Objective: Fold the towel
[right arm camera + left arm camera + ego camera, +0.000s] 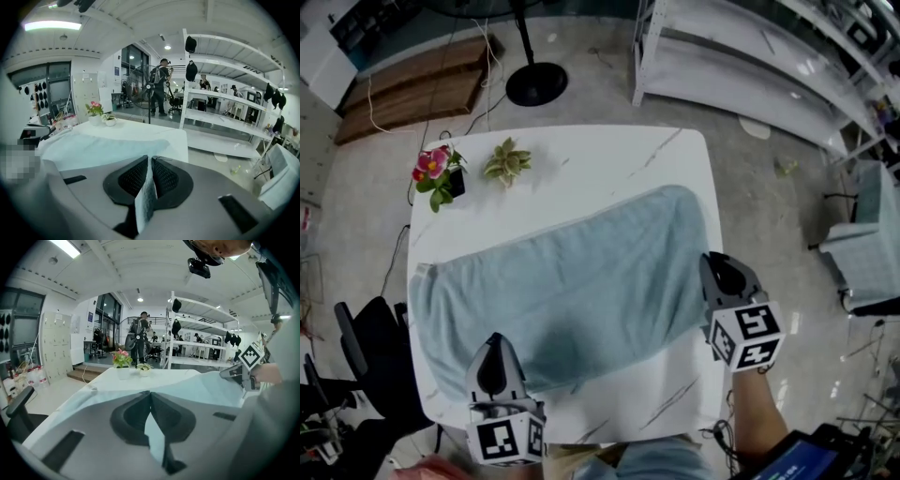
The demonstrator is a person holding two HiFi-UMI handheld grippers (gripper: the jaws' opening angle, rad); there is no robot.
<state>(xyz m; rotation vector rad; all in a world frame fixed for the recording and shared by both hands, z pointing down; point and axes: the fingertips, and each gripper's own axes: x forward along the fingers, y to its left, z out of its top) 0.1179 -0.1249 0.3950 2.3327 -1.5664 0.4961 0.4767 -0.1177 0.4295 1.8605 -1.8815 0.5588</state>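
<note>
Both left gripper (pixel 494 339) and right gripper (pixel 711 261) fingers (pixel 135 178) clamped on towel (pixel 572 281); white table (pixel 581 159), shelving (pixel 741 56) beyond.

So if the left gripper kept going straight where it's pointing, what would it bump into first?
Most likely the light blue terry towel it pinches: the left gripper points slightly downward over that cloth, which is spread on the white marbled table.

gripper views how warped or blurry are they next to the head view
Left gripper view: fisheye, dark corners, near jaws soft, ceiling strip light glaring. Right gripper view: same fisheye, pale blue terry towel sharp between jaws. Head view: milder bending, even light, soft shadow on towel.
</note>
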